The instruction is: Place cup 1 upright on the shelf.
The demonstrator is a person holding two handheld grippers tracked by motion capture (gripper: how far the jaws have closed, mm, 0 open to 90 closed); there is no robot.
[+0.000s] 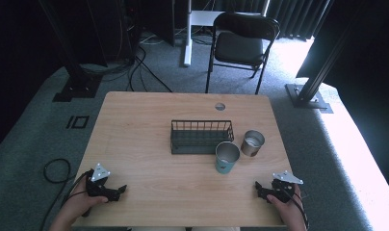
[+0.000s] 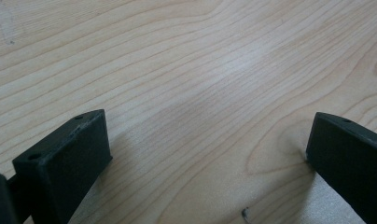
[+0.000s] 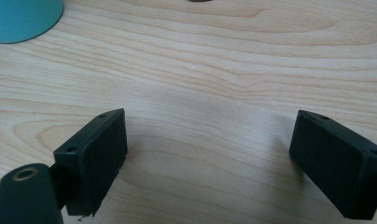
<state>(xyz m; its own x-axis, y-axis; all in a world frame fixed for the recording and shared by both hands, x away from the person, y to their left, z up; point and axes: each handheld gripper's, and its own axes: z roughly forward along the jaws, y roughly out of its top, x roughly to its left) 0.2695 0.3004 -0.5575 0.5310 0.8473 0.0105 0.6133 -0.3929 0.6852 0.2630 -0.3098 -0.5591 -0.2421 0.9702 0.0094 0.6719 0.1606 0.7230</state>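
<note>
At the near edge of the table (image 1: 149, 110), both my grippers sit low on the wood, 1 at each corner. Left gripper (image 1: 116, 191) is in my left hand (image 1: 77, 204) at the near-left corner, jaws spread wide, nothing between them; the left gripper view has bare wood grain in the gap (image 2: 205, 154). Right gripper (image 1: 260, 188) is in my right hand (image 1: 290, 208) at the near-right corner, jaws also spread wide and empty, pointing toward table centre (image 3: 210, 154). Teal cup (image 1: 227, 157) stands upright right of centre, open end up, metal inside, well apart from both grippers but nearer the right one; its teal base (image 3: 23, 18) clips the top-left corner of the right gripper view. Brown cup (image 1: 252, 143) stands upright just beside the teal cup, behind it and to its right, the 2 nearly touching; can't tell if they actually touch. Black wire basket (image 1: 200, 136) sits mid-table, just beside the teal cup on its left, the cup's rim overlapping the basket's near-right corner from above. Basket looks empty. Black folding chair (image 1: 243, 45) stands past the far edge.
</note>
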